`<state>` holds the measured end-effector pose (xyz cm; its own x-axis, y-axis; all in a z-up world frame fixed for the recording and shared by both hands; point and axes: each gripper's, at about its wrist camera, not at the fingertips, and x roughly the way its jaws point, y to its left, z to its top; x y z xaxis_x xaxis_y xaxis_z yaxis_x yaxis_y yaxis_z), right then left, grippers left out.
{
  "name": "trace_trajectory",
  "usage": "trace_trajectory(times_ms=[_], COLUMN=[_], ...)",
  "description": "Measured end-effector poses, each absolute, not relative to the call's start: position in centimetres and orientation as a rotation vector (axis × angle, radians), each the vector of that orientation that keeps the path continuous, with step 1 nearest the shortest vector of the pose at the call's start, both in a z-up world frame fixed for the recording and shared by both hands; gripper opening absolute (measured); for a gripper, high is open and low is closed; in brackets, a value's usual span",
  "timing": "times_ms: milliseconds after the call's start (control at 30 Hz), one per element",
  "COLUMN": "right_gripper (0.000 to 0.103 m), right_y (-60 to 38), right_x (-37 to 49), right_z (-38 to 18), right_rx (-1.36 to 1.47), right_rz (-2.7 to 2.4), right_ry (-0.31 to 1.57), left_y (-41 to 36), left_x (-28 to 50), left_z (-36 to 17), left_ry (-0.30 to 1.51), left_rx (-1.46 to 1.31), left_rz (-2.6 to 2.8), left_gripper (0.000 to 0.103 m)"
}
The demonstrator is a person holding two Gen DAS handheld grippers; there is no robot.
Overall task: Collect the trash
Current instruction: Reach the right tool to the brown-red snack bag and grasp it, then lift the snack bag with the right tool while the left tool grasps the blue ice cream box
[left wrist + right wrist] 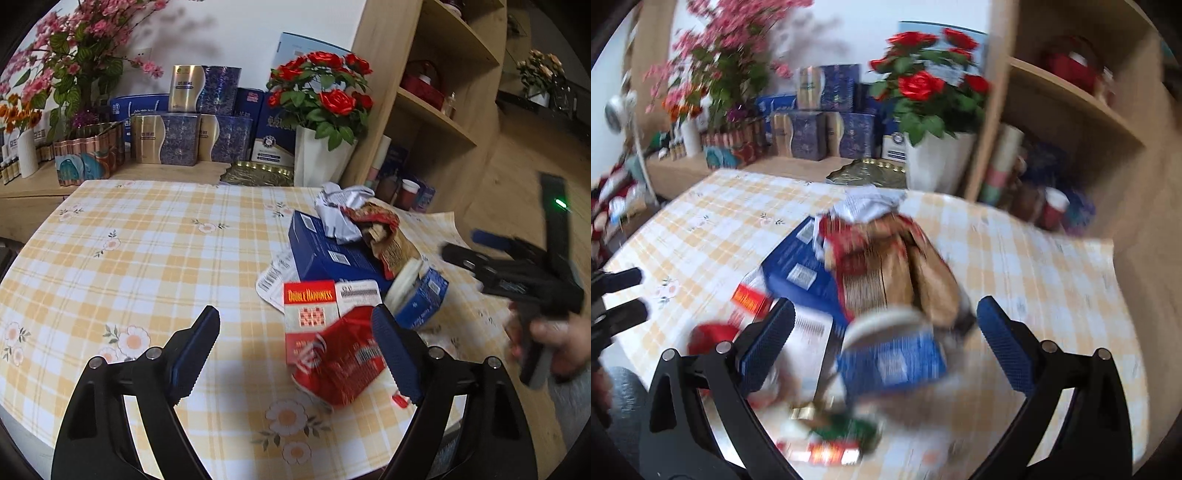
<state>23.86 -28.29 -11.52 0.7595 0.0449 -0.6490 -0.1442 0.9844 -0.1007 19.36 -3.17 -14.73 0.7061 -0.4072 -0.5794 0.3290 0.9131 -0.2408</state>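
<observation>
Both pairs of jaws stand apart and empty as we close in on a heap of trash at the near right of a checked tablecloth point(147, 240). Our left gripper point(295, 354) hangs over a crumpled red wrapper point(343, 363), which lies partly between its blue pads without being pinched. Just behind the wrapper lies a red-and-white cigarette pack point(310, 310), then a flat blue box point(332, 251) topped with crumpled white paper point(340, 210) and a brown-and-red bag point(388, 240). Our right gripper point(886, 350) frames a blue tub with a white lid point(890, 354), tipped on its side beside the brown bag; that view is badly smeared, so contact there is hard to judge.

We judge the step to be the first pick from the heap. To do it well, we would centre the left jaws on the wrapper's bulk, lower until the pads straddle it, then close firmly, since thin foil slips. On the right, we would square the pads across the tub's round wall, so it cannot roll away.
</observation>
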Motion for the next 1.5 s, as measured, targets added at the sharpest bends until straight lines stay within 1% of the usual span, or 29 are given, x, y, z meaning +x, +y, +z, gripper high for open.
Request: trace_trajectory(times_ms=[167,400,433,467,500,567,633,833,1000,1133,1300,1467,1500], right_gripper=[0.097,0.096,0.093,0.079,0.076,0.072,0.07,0.07,0.07,0.07,0.07,0.07,0.07], right_y=[-26.0,-26.1,-26.3,-26.4,-26.5,-26.6,-26.5,-27.8,-30.1,-32.3,-33.9,-36.0,-36.6], right_x=[30.4,34.7,35.2,35.4,35.4,34.8,33.8,30.6,26.4,22.3,17.6,14.1,13.7], right_z=[-13.3,-14.8,-15.1,-15.4,-15.5,-14.9,-13.7,-8.8,-6.7,-7.0,-8.5,-10.5,-10.9], right_rx=[-0.231,-0.156,-0.145,-0.131,-0.122,-0.124,-0.13,-0.122,-0.059,0.018,0.037,0.098,0.118], right_rz=[0.143,0.101,0.105,0.124,0.144,0.17,0.189,0.151,0.142,0.138,0.102,0.086,0.083], right_ry=[0.848,0.953,0.973,0.994,1.008,0.974,0.915,0.731,0.635,0.592,0.585,0.609,0.613], left_y=[-3.3,-3.0,-3.0,-3.0,-3.0,-3.1,-3.1,-3.7,-4.2,-5.0,-6.7,-10.9,-12.4], left_x=[19.9,20.4,20.4,20.4,20.4,20.4,20.3,19.8,19.0,18.4,17.8,18.2,18.6], left_z=[-14.9,-15.9,-15.9,-16.0,-16.1,-16.2,-16.3,-15.9,-14.9,-14.5,-14.0,-13.7,-13.9], left_ry=[0.672,0.697,0.7,0.701,0.704,0.706,0.705,0.702,0.682,0.687,0.698,0.72,0.744], left_rx=[-0.099,-0.113,-0.114,-0.112,-0.11,-0.108,-0.109,-0.117,-0.104,-0.097,-0.087,-0.019,0.012], left_rz=[-0.403,-0.413,-0.419,-0.422,-0.427,-0.433,-0.436,-0.454,-0.477,-0.504,-0.565,-0.68,-0.709], left_gripper=[0.082,0.082,0.082,0.082,0.082,0.082,0.082,0.082,0.082,0.082,0.082,0.072,0.068])
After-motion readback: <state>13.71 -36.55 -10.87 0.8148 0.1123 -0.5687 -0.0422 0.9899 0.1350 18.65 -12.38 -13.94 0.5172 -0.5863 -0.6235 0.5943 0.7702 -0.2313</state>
